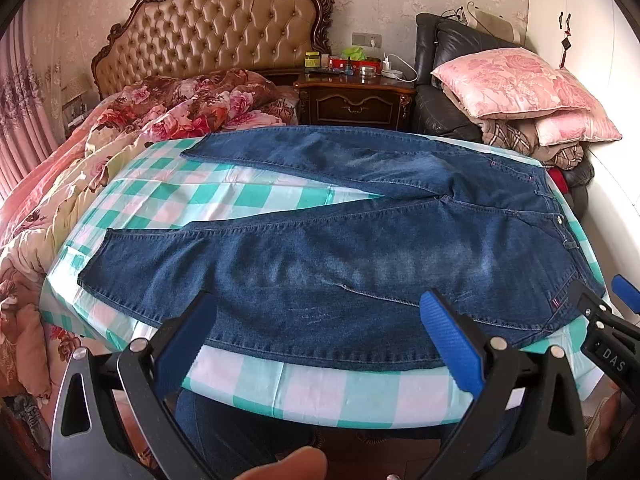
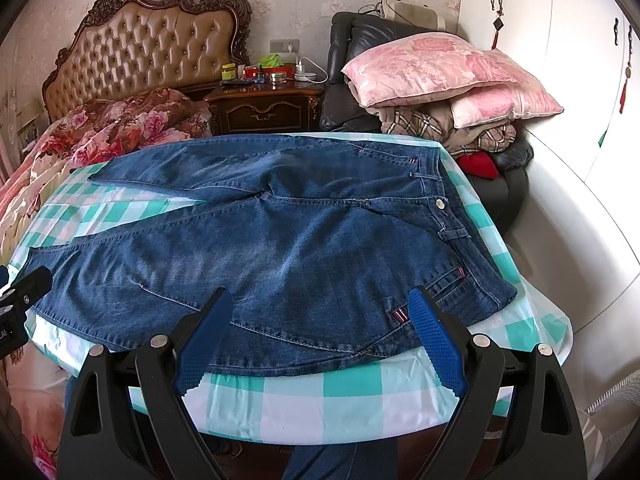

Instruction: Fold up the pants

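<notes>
A pair of dark blue jeans point(image 1: 340, 248) lies flat on a table with a green and white checked cloth point(image 1: 320, 396). The waistband is at the right, the two legs spread apart toward the left. My left gripper point(image 1: 320, 320) is open, hovering over the near edge of the near leg, holding nothing. My right gripper point(image 2: 320, 320) is open over the near edge of the jeans point(image 2: 280, 248) by the hip pocket, holding nothing. The right gripper also shows at the right edge of the left wrist view point(image 1: 600, 312).
A bed with a flowered quilt point(image 1: 120, 140) and a tufted headboard stands to the left. A dark nightstand point(image 1: 356, 100) with small items stands behind the table. A black armchair with pink pillows point(image 1: 516, 84) stands at the back right. A white wardrobe point(image 2: 560, 80) is at the right.
</notes>
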Motion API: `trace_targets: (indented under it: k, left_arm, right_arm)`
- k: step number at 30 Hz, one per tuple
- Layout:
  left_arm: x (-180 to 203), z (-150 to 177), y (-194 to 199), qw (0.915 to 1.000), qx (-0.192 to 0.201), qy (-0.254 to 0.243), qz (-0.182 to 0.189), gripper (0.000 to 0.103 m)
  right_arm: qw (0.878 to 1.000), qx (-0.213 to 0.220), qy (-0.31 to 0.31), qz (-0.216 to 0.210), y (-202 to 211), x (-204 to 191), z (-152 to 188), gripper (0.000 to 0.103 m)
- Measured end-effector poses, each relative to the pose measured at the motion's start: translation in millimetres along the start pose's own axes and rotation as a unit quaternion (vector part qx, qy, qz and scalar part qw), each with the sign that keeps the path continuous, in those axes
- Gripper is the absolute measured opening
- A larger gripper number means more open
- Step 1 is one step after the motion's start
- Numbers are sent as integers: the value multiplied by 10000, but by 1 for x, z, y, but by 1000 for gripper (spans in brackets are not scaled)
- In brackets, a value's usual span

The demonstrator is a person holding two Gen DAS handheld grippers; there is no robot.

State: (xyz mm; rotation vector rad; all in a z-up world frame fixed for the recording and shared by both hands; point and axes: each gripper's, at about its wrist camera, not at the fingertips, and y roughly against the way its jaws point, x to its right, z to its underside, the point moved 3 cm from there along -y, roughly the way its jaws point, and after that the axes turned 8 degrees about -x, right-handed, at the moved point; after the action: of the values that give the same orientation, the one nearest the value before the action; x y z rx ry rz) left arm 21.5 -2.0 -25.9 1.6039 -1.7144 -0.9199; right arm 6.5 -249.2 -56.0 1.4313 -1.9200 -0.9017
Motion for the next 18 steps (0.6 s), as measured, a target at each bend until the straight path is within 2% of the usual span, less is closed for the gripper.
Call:
trace_targets:
  k: [18]
  left_arm:
    - [3,0,1,10000,57,-29,-42,102]
  right_arm:
    - [9999,18,144,41,-1,-8,3,86]
